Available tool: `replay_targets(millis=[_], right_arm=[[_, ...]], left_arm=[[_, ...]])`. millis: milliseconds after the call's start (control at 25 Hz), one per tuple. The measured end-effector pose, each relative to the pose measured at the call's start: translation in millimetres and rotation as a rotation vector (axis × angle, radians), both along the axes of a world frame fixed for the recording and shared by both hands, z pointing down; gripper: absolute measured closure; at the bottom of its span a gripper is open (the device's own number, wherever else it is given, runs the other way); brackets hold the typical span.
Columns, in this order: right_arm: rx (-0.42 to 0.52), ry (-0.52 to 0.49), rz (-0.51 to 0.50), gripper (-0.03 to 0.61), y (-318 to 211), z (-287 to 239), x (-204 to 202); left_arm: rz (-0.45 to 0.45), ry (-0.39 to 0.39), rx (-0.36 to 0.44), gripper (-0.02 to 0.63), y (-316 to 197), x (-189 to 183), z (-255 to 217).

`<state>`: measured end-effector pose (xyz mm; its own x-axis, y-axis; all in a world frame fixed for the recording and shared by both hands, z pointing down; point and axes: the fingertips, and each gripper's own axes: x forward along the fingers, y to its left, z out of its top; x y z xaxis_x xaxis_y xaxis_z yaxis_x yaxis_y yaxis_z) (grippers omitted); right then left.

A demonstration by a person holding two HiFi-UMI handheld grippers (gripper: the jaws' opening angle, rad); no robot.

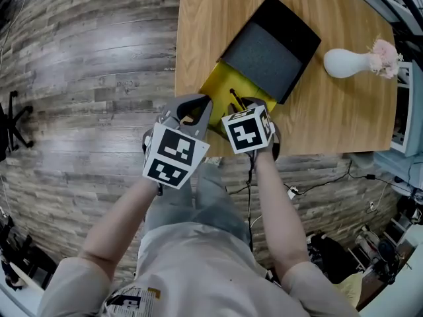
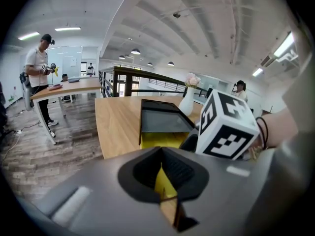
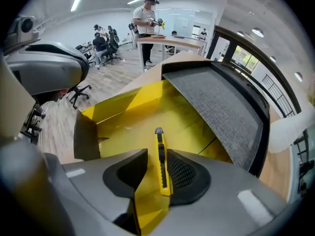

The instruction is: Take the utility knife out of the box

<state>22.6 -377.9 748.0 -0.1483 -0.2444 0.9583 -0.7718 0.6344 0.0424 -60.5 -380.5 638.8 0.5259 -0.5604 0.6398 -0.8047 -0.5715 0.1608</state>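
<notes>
A black box (image 1: 277,38) lies on the wooden table (image 1: 211,18) with its yellow inner tray (image 1: 221,84) slid out toward me. In the right gripper view the yellow utility knife (image 3: 160,156) lies on the tray floor (image 3: 133,117). It sits between the jaws of my right gripper (image 3: 156,168), close against the right pad, with a gap to the left pad, so the jaws are open. My left gripper (image 2: 165,176) sits at the tray's near left corner, its jaws closed on a thin yellow edge of the tray. Both grippers (image 1: 198,107) (image 1: 248,104) point down at the tray.
A white vase (image 1: 347,63) with pink flowers lies on the table to the right of the box. The table's near edge (image 1: 198,152) runs just under my hands, with wood floor to the left. People stand at other desks far off.
</notes>
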Motion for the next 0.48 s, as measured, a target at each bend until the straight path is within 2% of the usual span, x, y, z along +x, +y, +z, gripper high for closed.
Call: replay_targets(millis=[200,320,480], right_arm=[[-0.007,0.004,-0.025,0.468,2,2,-1],[0.002,0.019,-0.05,0.511,4,3,-2],[0.012,0.023,-0.073,0.512,6,2,-5]], left_arm=[[-0.004,0.005,-0.01,0.612,4,1,5],[-0.002,-0.005,-0.012,0.612,8,-4,5],[-0.011,0.003,-0.005,0.612,12,-8,-2]])
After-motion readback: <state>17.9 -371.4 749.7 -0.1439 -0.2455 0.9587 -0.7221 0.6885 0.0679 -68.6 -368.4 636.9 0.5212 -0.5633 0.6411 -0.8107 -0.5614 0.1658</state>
